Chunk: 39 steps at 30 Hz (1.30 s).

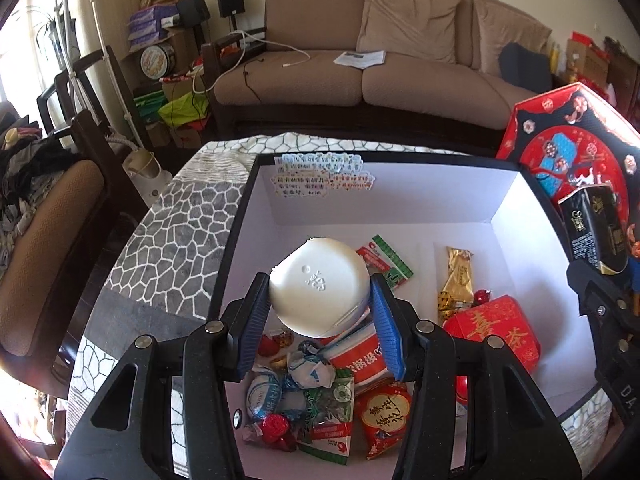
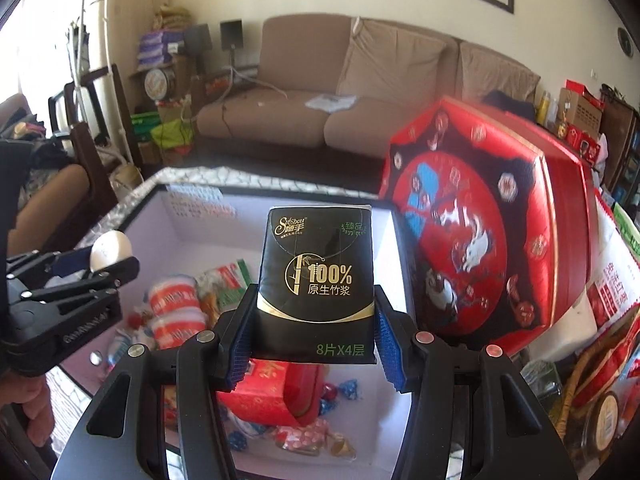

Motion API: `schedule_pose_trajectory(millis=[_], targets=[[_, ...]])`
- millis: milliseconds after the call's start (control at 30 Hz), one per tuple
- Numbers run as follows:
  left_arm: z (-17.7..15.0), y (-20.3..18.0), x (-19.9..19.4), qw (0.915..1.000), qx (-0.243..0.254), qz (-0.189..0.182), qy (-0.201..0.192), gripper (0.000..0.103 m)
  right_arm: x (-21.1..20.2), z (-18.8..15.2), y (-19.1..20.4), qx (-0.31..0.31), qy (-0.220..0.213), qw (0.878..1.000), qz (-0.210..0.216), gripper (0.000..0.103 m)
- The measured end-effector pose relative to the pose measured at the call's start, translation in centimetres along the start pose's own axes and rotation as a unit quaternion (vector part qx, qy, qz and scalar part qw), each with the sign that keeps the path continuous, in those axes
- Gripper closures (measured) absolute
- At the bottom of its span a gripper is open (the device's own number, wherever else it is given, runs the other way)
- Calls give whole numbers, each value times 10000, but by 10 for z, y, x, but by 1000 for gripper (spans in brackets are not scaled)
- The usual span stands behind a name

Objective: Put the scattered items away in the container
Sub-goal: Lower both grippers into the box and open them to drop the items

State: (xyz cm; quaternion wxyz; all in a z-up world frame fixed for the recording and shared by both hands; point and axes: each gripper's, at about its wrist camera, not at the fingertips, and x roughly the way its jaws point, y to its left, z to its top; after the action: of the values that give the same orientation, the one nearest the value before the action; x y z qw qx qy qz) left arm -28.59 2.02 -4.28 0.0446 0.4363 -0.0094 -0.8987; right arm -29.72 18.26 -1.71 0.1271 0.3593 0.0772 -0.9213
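Here the box (image 1: 400, 208), white inside, stands on the worktop (image 1: 188, 220) with snack packets (image 1: 332, 412) on its floor. Above it, the left hand-held gripper (image 1: 320, 300) pinches a white jar (image 1: 318, 284), and the right hand-held gripper (image 2: 316, 332) pinches a black tissue pack (image 2: 318, 280).

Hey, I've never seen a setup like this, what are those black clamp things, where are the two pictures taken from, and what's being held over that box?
Those are hand-held claws, one per hand, each carrying a wide-angle camera looking along its fingers. One picture comes from the left claw, which grips a white plastic jar. The other comes from the right claw, which grips a black tissue pack. Both hang over a white-lined box on a patterned tablecloth. Inside lie snack packets, wrapped candies and a red tea box. A red octagonal gift box stands beside it.
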Motion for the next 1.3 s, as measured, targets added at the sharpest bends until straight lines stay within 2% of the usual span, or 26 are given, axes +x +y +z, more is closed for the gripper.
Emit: schedule_pose_trajectory(millis=[233,633,1167,1300], targets=[[-6,-8,13,9994,96,-152,305,56,13,-9,-16,335,405,9986,16,49],[-12,-5,29,9967,-79,-422,689,56,16,-9,-6,250,546,9980,196,49],[-16,-4,43,9955,-62,-441,841,56,28,-12,4,108,740,9967,316,49],[-14,-2,43,9957,-142,-284,868,54,29,-11,6,37,790,9966,240,47]])
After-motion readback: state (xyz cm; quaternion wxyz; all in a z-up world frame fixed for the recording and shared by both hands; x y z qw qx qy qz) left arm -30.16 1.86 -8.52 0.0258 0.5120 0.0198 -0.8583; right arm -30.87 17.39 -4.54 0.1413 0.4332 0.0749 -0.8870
